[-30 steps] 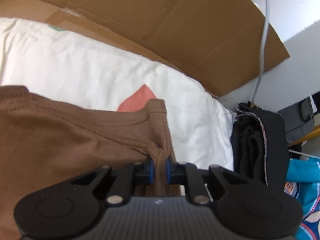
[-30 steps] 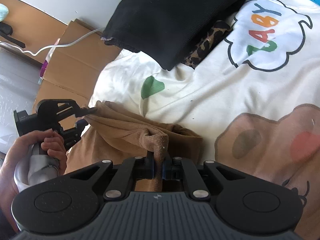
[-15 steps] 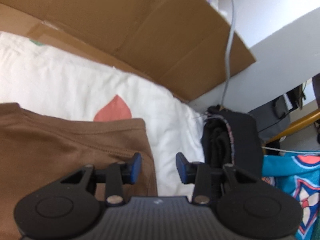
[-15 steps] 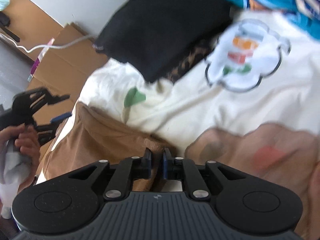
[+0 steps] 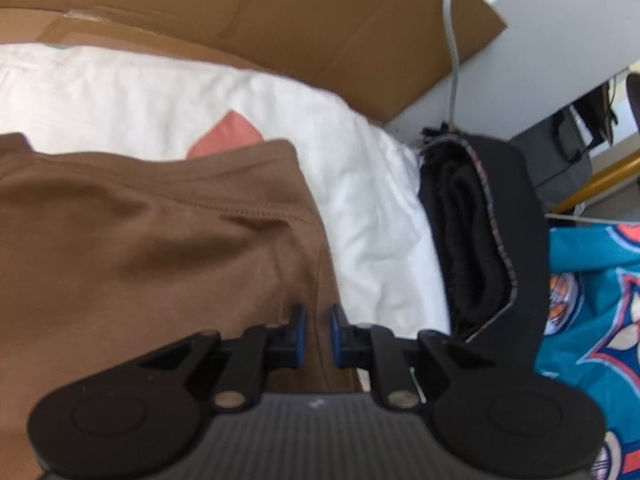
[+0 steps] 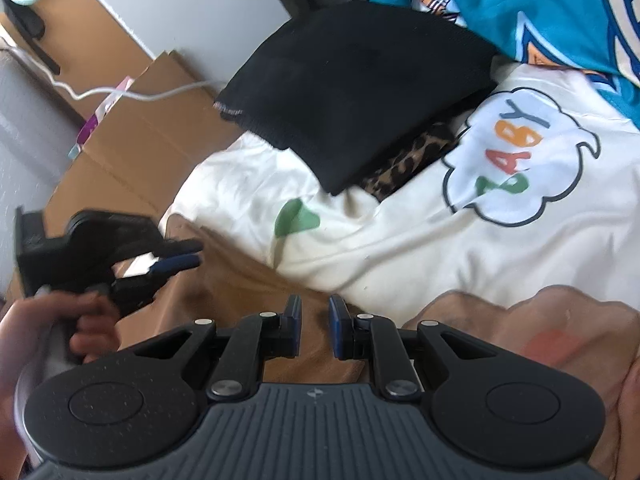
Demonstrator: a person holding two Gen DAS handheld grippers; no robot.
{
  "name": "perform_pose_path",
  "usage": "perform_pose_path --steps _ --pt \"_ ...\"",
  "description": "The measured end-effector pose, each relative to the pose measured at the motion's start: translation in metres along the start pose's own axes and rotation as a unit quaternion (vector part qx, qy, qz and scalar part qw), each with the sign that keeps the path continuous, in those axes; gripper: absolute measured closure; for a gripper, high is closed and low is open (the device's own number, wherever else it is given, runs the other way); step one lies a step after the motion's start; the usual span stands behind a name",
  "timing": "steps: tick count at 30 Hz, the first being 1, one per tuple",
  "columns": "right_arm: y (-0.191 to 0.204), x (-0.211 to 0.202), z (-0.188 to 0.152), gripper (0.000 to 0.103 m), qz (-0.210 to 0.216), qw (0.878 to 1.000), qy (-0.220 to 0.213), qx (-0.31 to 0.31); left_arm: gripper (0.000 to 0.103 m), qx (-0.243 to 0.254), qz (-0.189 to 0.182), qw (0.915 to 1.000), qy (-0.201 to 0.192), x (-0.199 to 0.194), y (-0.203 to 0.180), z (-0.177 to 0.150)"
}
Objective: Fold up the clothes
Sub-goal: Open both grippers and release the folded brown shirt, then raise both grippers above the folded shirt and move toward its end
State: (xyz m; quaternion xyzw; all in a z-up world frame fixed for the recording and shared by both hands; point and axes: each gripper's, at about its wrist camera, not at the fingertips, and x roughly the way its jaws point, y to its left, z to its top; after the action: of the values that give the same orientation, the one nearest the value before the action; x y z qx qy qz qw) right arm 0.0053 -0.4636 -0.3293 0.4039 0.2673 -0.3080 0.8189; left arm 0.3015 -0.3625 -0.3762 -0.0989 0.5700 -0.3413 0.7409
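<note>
Left wrist view: the left gripper [image 5: 318, 334] hangs over the right edge of the brown garment [image 5: 140, 240], its jaws closing with a narrow gap and pinching no cloth; the garment lies on the white printed bedsheet [image 5: 360, 200], folded black clothes [image 5: 472, 240] at 3 o'clock. Right wrist view: the right gripper [image 6: 314, 330] stands slightly parted and empty above the garment's [image 6: 240, 280] near edge, the hand [image 6: 60, 332] holding the left gripper [image 6: 180, 254] at 9 o'clock.

Only readable text: "BABY" in coloured letters inside a cloud outline [image 6: 516, 156] printed on the white bedsheet [image 6: 400, 240]. Nothing else legible.
</note>
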Motion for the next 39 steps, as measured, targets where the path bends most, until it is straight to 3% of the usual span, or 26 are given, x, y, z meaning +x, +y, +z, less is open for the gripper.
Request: perform_pose_path --steps 7,11,15,17,19,24,26,31,32,35,38,39 --pt "-0.001 0.011 -0.004 0.088 0.015 0.999 0.027 -0.012 0.09 0.014 0.015 0.9997 0.01 0.023 -0.009 0.012" --pt "-0.012 0.025 -0.009 0.089 -0.017 0.998 0.062 -0.009 0.089 0.03 0.011 0.9993 0.017 0.023 -0.014 0.028" --pt "-0.014 0.023 -0.012 0.093 -0.037 0.997 0.065 -0.022 0.085 0.032 0.01 0.9994 0.006 0.01 -0.013 0.045" --pt "-0.012 0.02 -0.01 0.093 -0.039 0.997 0.059 -0.026 0.068 0.035 0.005 0.9994 -0.004 -0.002 -0.012 0.051" --pt "-0.009 0.015 -0.003 0.089 -0.035 0.998 0.05 -0.032 0.06 0.041 0.001 0.9989 -0.02 -0.021 -0.01 0.055" --pt "0.016 0.017 0.02 0.086 -0.001 0.996 0.059 -0.072 0.059 0.035 0.0 0.9986 -0.04 -0.067 0.007 0.052" --pt "0.035 0.02 0.03 0.074 0.018 0.992 0.072 -0.101 0.059 0.014 0.01 0.999 -0.042 -0.084 0.017 0.047" --pt "0.077 0.024 0.06 0.071 0.054 0.981 0.126 -0.14 0.058 -0.041 0.048 0.997 -0.046 -0.132 0.035 0.037" --pt "0.087 0.025 0.066 0.062 0.058 0.978 0.133 -0.149 0.058 -0.049 0.054 0.9962 -0.048 -0.144 0.037 0.035" --pt "0.111 0.026 0.081 0.057 0.07 0.97 0.157 -0.171 0.052 -0.067 0.071 0.9933 -0.061 -0.181 0.039 0.03" --pt "0.123 0.026 0.096 0.057 0.064 0.965 0.19 -0.169 0.048 -0.08 0.083 0.9904 -0.076 -0.21 0.04 0.025" --pt "0.128 0.022 0.1 0.057 0.067 0.958 0.2 -0.194 0.048 -0.086 0.086 0.9893 -0.08 -0.22 0.04 0.024"
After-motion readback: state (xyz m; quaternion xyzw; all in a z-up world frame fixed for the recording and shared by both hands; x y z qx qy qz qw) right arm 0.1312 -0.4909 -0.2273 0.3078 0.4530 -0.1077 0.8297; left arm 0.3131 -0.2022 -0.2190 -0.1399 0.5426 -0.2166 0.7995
